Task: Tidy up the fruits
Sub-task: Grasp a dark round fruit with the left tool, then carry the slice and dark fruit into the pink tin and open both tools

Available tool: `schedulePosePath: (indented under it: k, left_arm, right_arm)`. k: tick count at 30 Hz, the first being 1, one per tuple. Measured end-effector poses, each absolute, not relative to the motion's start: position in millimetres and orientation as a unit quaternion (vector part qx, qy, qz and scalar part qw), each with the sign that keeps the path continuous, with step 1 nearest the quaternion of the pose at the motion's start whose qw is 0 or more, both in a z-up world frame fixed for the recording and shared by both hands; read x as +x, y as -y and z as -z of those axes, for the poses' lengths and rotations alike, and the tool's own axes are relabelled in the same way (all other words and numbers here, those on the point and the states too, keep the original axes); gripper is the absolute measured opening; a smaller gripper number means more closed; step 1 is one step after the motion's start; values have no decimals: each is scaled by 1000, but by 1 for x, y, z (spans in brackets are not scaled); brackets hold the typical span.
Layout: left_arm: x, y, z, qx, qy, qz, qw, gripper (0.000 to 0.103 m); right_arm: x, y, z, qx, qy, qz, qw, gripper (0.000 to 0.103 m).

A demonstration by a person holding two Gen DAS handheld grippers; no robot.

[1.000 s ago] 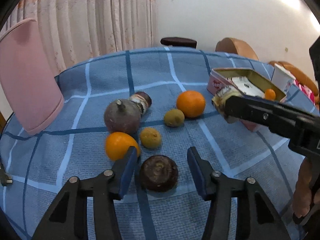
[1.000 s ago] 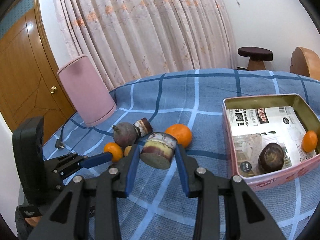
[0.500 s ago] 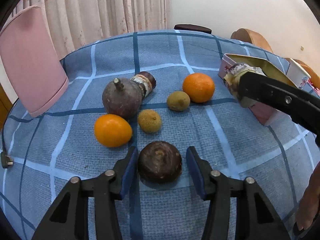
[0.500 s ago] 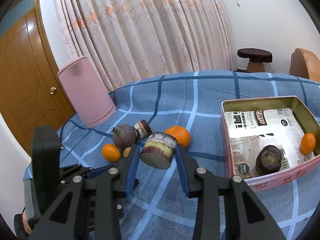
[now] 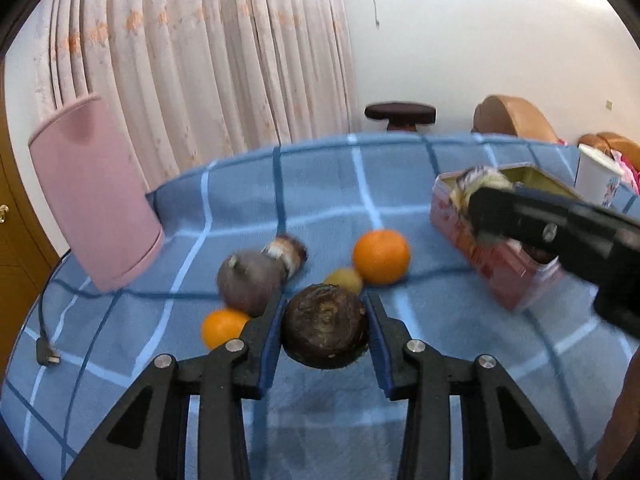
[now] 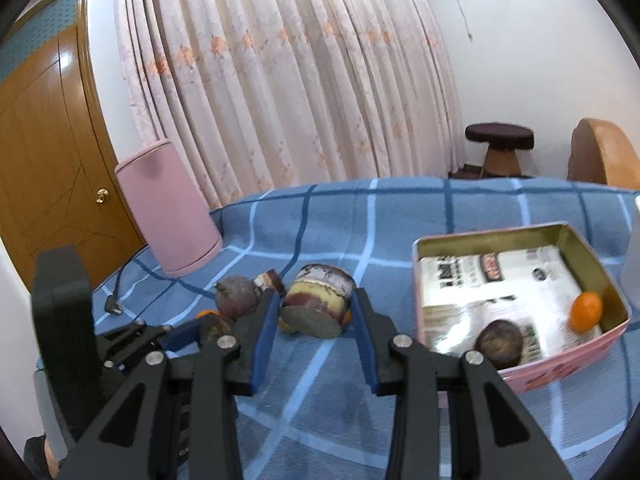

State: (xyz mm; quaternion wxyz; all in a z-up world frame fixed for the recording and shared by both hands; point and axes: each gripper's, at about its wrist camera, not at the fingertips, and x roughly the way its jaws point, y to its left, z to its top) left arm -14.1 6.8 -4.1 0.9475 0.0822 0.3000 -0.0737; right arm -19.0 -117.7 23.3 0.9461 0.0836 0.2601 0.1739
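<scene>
Room: bare blue cloth (image 6: 328, 392) lies between fruit pile and pink tin (image 6: 560, 364).
Left gripper (image 5: 325, 322): squeezing dark round fruit (image 5: 325, 326), now lifted off the cloth.
Right gripper (image 6: 316, 306): still pinching cut fruit (image 6: 318, 300), near the tin's edge.

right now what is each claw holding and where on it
Left claw grips the dark brown round fruit by its two sides. Right claw grips the cut purple-and-yellow cylindrical chunk across its curved sides.

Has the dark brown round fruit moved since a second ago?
Yes. The dark brown fruit, clamped in the left claw, is lifted off the blue checked cloth.
</scene>
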Motion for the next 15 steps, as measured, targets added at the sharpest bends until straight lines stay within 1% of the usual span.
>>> schedulePosePath:
  k: [6,15]
  left_arm:
    - [0,11,-10,41,-286,83,954,41]
    - [14,62,-25,54,-254,103,960,41]
  right_arm:
    - [-19,147,-28,88,-245,-145,955,40]
    - [-14,210,-32,104,-232,-78,964,40]
